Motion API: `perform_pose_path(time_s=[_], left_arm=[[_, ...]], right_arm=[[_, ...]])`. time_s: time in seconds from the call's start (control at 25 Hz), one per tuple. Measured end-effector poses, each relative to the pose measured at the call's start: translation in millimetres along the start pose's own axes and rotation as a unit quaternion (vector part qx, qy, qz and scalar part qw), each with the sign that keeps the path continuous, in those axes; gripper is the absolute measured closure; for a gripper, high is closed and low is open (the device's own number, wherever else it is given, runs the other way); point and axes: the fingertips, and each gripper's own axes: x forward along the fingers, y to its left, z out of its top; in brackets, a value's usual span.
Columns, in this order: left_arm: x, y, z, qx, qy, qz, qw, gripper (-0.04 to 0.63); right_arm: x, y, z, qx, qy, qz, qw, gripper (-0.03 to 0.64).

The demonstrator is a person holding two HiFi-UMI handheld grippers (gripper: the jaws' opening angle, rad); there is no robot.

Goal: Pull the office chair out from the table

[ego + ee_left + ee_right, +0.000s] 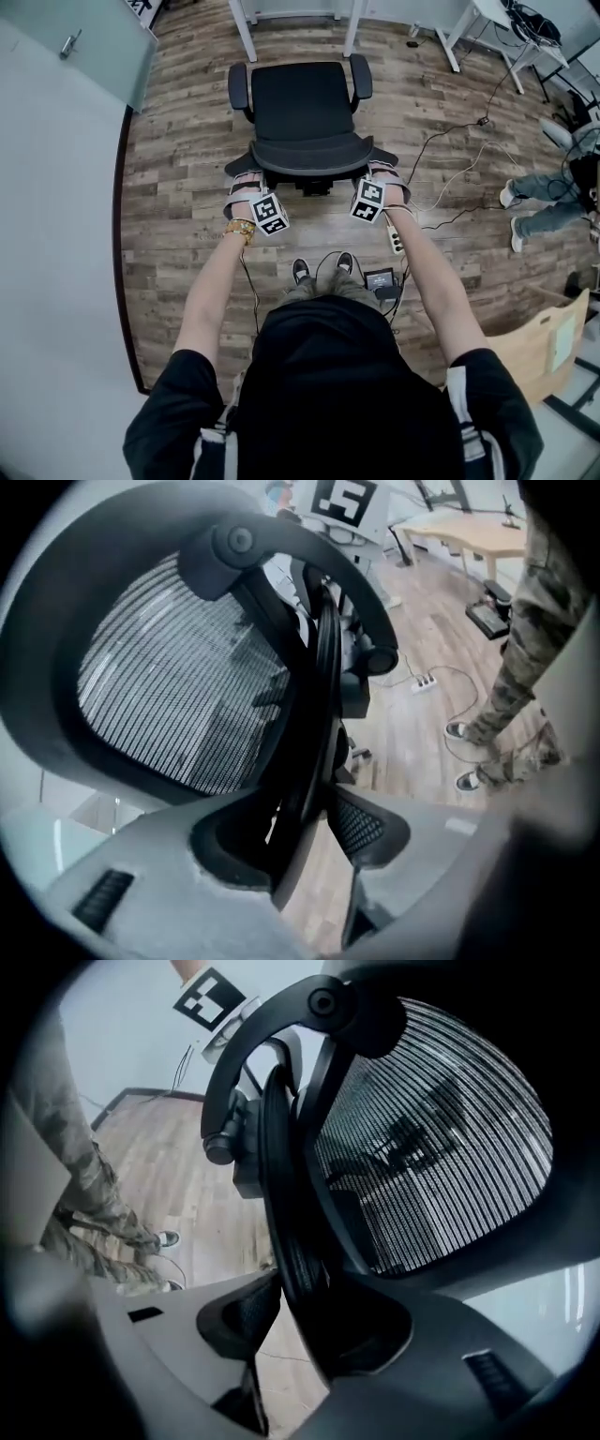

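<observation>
A black office chair point(305, 108) stands on the wood floor, its seat facing the white table legs point(243, 28) at the top. I stand behind its backrest. My left gripper point(246, 183) is at the backrest's left upper edge and my right gripper point(382, 173) at its right upper edge. In the left gripper view the backrest's rim point(319, 696) runs between the jaws of the left gripper point(314, 832), with floor showing between rim and one pad. The right gripper point(300, 1326) straddles the rim point(286, 1194) the same way, also with a gap.
A power strip point(395, 239) with cables and a black box point(380, 279) lie on the floor near my feet. Another person's legs point(548, 187) are at the right. A light wooden chair point(544, 352) stands at lower right. A glass door point(84, 47) is at upper left.
</observation>
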Motion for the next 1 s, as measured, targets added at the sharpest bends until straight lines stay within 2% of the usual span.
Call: perform_pose_path(time_s=[0.12,0.2,0.28,0.36,0.44,0.52,0.6,0.72,0.8,0.92,1.0], left_arm=[[-14,8,6,-0.057,-0.06,0.002,0.9966,0.383],[-28,16,9,-0.085,-0.088,0.016,0.9924,0.383],[-46,21,12,-0.123,-0.115,0.032,0.9852,0.388],[-68,27,13,-0.177,-0.139,0.047,0.9732,0.391],[-90,31,16,-0.234,-0.162,0.059,0.9567,0.401],[-113,37,23,-0.28,-0.187,0.071,0.9389,0.409],[-136,46,33,-0.321,-0.213,0.086,0.9186,0.411],[-166,64,50,-0.382,-0.251,0.111,0.8826,0.423],[-184,81,62,-0.406,-0.275,0.128,0.8617,0.43],[-209,110,81,-0.43,-0.309,0.152,0.8344,0.437],[-222,126,92,-0.437,-0.329,0.164,0.821,0.44]], right_arm=[[-11,-7,8,0.068,-0.037,0.027,0.997,0.459],[-25,-12,12,0.095,-0.064,0.027,0.993,0.457],[-42,-13,16,0.119,-0.094,0.017,0.988,0.482],[-62,-10,22,0.152,-0.131,0.006,0.98,0.486],[-84,-7,33,0.19,-0.175,-0.002,0.966,0.486],[-109,-8,49,0.229,-0.223,-0.011,0.947,0.486],[-134,-14,67,0.268,-0.271,-0.025,0.924,0.491],[-177,-30,92,0.318,-0.344,-0.054,0.882,0.506],[-201,-43,107,0.335,-0.377,-0.073,0.86,0.512],[-226,-59,127,0.331,-0.407,-0.096,0.846,0.517],[-240,-72,140,0.334,-0.424,-0.112,0.834,0.517]])
